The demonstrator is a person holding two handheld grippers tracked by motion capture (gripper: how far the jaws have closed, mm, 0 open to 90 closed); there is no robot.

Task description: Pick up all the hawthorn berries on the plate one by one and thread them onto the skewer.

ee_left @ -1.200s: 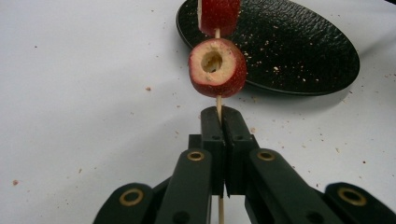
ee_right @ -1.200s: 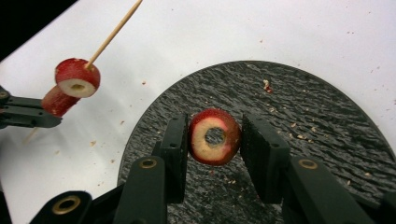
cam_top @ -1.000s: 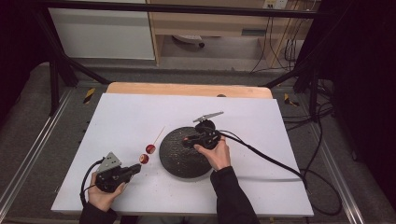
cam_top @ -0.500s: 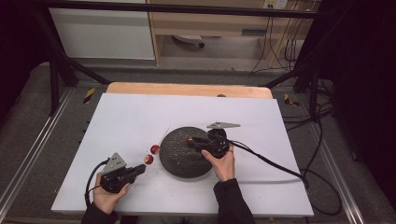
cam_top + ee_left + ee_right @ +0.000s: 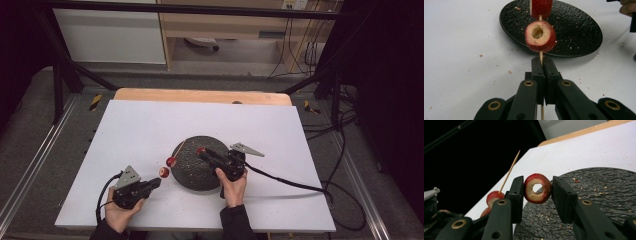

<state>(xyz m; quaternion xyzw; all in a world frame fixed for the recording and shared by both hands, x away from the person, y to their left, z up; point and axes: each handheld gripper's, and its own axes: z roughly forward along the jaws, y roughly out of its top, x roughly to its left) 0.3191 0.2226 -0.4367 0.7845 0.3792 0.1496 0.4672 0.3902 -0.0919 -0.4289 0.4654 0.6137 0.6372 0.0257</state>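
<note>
While the left hand-held gripper (image 5: 541, 75) clamps the skewer (image 5: 540, 56), the right hand-held gripper (image 5: 535, 191) pinches a fruit ring (image 5: 537, 188).

A white sheet (image 5: 150, 135) is laid over a wooden table (image 5: 200, 95), whose far edge is left bare. Grey floor (image 5: 30, 130) is seen on both sides, crossed by metal rails (image 5: 30, 172). Behind the table a white cabinet (image 5: 110, 35) and a wooden shelf (image 5: 225, 25) are placed. Cables (image 5: 300, 45) are hung at the right, where the room is dark.
</note>
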